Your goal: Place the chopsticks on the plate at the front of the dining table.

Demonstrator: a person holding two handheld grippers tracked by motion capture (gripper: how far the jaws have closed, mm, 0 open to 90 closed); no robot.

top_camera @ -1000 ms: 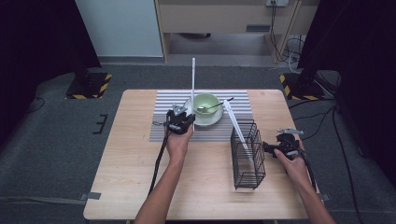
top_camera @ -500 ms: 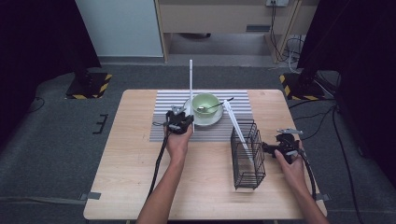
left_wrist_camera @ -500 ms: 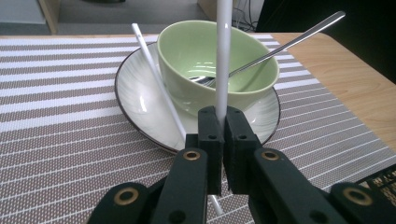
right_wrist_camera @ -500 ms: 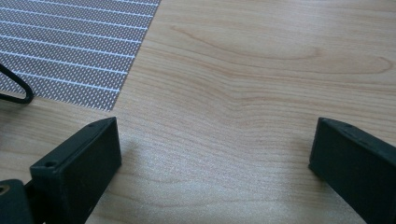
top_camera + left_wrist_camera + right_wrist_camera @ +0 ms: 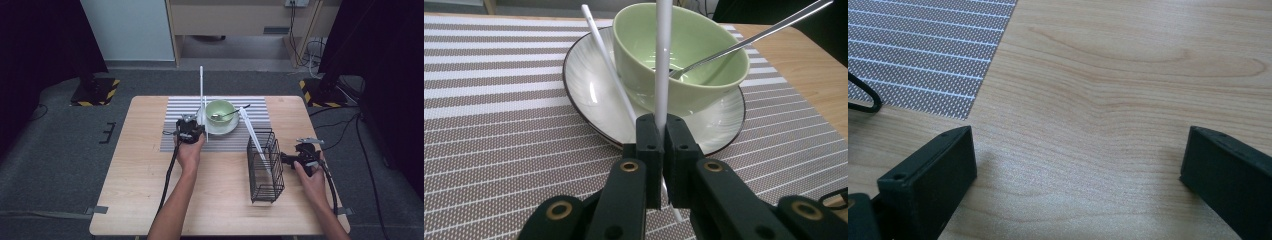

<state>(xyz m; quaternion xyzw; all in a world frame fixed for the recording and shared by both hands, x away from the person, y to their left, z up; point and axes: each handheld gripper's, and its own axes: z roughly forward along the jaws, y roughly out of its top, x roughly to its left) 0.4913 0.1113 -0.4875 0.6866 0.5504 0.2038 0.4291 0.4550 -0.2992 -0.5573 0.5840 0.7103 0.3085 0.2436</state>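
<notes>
The white chopstick (image 5: 663, 60) stands nearly straight up now, pinched at its lower end by the left gripper (image 5: 659, 131). A second ago it leaned a touch toward the bowl; it has swung upright and its top has drifted left against the far floor. Those black jaws are squeezed tight on it, with nothing else between them.

Its partner, a second white chopstick (image 5: 610, 67), lies slanted across the rim of the plate (image 5: 589, 85), one end passing under the gripper, the other pointing away past the green bowl (image 5: 684, 50). The bowl sits on that plate with a metal spoon (image 5: 744, 42) resting inside, handle poking out to the side.

From above, the raised stick (image 5: 201, 95) rises just beside the bowl (image 5: 220, 111), over the striped placemat (image 5: 175, 125). A third white chopstick (image 5: 252, 135) already leans in the black wire basket (image 5: 265, 170), well to the right.

So my read: one stick is off the plate and ready to travel, probably to that basket, while the one on the plate waits.

The right gripper (image 5: 299, 159) sits just beside the basket, hand unmoved, jaws spread wide over bare wooden table (image 5: 1108, 100) and holding nothing. It may be there to steady the basket, though it isn't touching it.
</notes>
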